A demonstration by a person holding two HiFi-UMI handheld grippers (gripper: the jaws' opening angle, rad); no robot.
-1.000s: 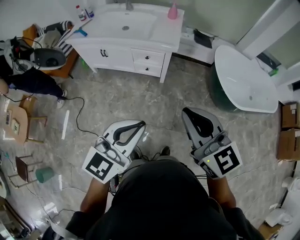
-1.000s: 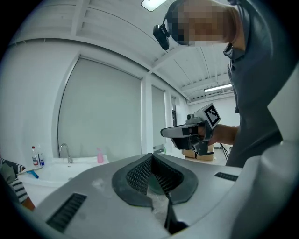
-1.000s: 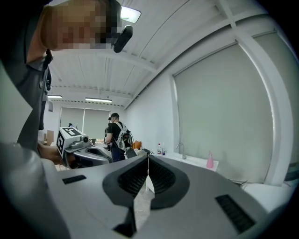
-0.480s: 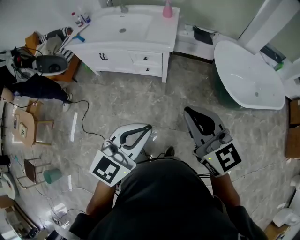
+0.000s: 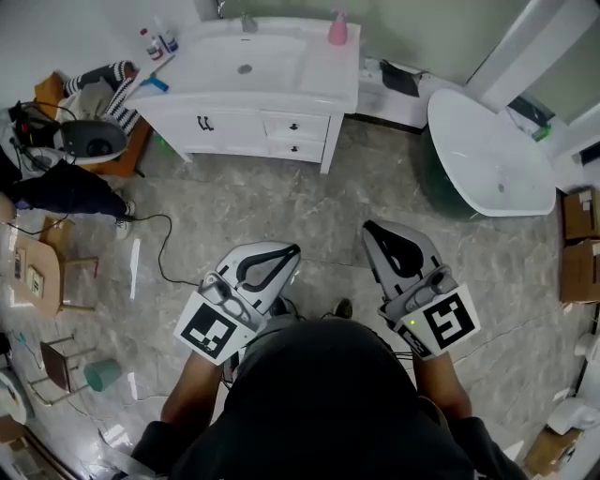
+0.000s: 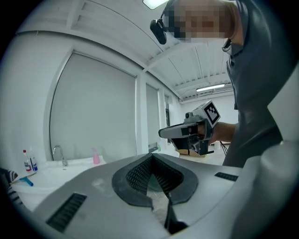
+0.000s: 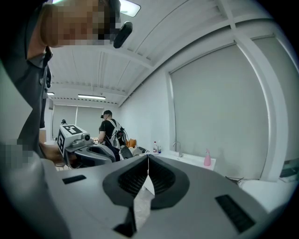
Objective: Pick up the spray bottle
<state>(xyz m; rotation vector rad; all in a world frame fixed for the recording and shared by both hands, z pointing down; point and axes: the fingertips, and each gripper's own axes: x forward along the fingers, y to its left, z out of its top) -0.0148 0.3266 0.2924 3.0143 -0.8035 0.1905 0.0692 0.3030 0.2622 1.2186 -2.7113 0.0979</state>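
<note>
While the person stands on the stone floor (image 5: 234, 211) facing the white vanity (image 5: 281, 122), the pink spray bottle (image 5: 337, 28) stands upright at the back right corner of the vanity top, beside the basin (image 5: 246, 56) and well apart from both grippers. Compared with a second ago, the vanity has shifted only slightly in the head view and now sits a little lower in it. The two grippers hold the same carried pose ahead of the body. The left gripper (image 5: 292, 250) has its jaws together with nothing between them, and the right gripper (image 5: 368, 228) is likewise closed and empty. Both point roughly level toward the vanity, and the bottle shows small beyond each set of jaws in the gripper views. Judgement: the approach is at an early stage and the gap is barely reduced. Before any grasp, the chosen gripper needs to close the distance and spread its jaws; the bathtub (image 5: 487, 155) to the right lies off the path
</note>
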